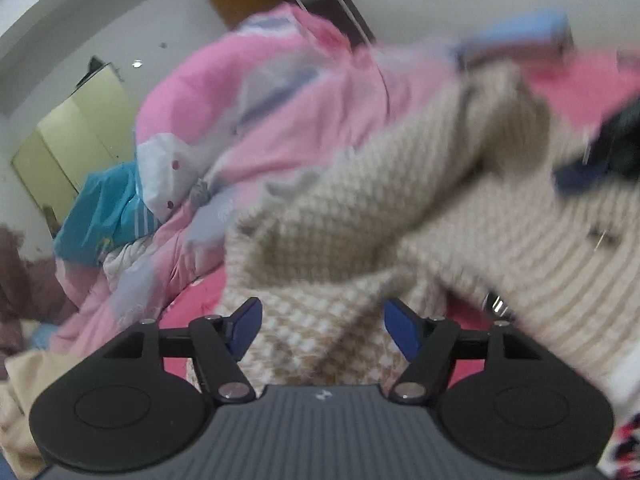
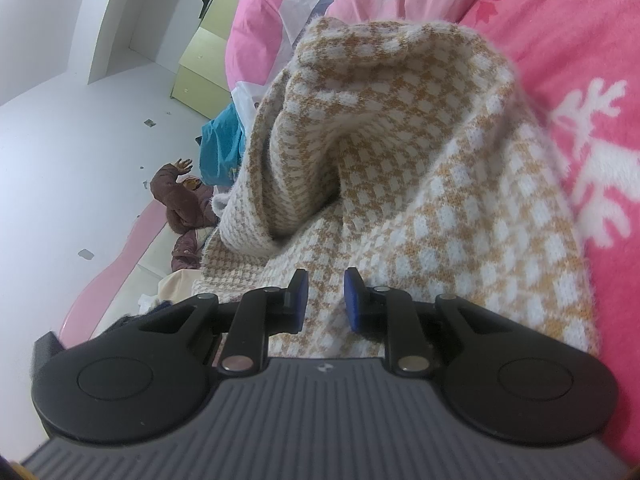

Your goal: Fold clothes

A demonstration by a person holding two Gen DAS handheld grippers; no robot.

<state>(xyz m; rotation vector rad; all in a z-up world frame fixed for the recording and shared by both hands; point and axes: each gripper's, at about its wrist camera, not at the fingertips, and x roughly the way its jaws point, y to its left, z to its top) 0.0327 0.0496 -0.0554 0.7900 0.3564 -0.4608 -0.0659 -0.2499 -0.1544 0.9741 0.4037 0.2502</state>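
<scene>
Ribbed grey housing and black linkage arms of the left gripper (image 1: 322, 326) fill the near edge of the left wrist view; its blue pads (image 1: 402, 330) stand wide apart, released, with nothing pinched between them. Directly beyond the fingertips lies the checked knit sweater (image 1: 360, 216), tan and white, bunched into a raised fold; much of this view is blurred. To the right, part of the other gripper shows as a dark, blue-tipped shape against the knit, too smeared to read. Behind the sweater rises a heap of pink bedding (image 1: 248, 92), with a teal garment (image 1: 104, 208) at its left foot and yellow-green cupboard doors (image 1: 68, 136) against the far wall.

From the right wrist view, the right gripper (image 2: 326, 300) has its blue pads (image 2: 354, 300) close together with a narrow gap between them; the sweater (image 2: 400, 160) lies under and just beyond the tips, but whether any fabric is pinched cannot be told. The knit lies on a pink blanket (image 2: 580, 60) bearing a white snowflake-like motif (image 2: 596, 168), and humps upward into a hollow fold at centre. Farther left are a maroon padded garment (image 2: 180, 200), the teal garment (image 2: 220, 144), a yellow-green cabinet (image 2: 200, 72) and the white wall (image 2: 80, 140).
</scene>
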